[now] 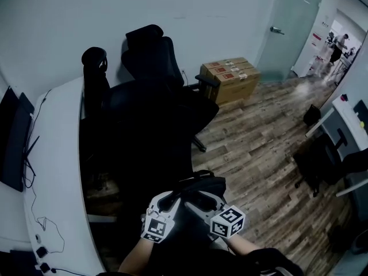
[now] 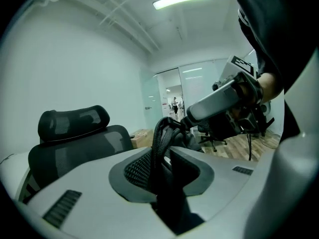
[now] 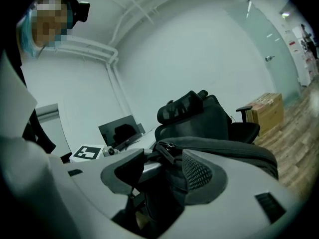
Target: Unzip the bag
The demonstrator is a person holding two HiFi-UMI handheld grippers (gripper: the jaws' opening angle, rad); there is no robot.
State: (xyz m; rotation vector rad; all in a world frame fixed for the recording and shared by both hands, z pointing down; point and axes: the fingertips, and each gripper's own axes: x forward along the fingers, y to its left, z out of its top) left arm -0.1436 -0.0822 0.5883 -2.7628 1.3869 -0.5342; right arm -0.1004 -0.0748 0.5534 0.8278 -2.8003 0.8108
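A black bag [image 1: 198,187] sits low in the head view, just in front of the person. Both grippers are at its top. My left gripper [image 2: 162,156] is shut on the bag's black webbing strap [image 2: 160,131], which stands up between its pads. The right gripper [image 2: 219,101] reaches in from the upper right of that view. In the right gripper view, my right gripper [image 3: 162,171] has the bag's dark fabric [image 3: 224,151] filling the gap between its pads. A zipper pull [image 3: 167,146] lies just beyond the tips. The left gripper's marker cube [image 3: 89,152] shows beside it.
A black office chair [image 1: 155,91] stands right behind the bag. A curved white desk [image 1: 57,154] with dark monitors [image 1: 11,137] runs along the left. Cardboard boxes [image 1: 230,76] sit on the wooden floor [image 1: 259,148] further back. Another dark chair [image 1: 322,160] is at the right.
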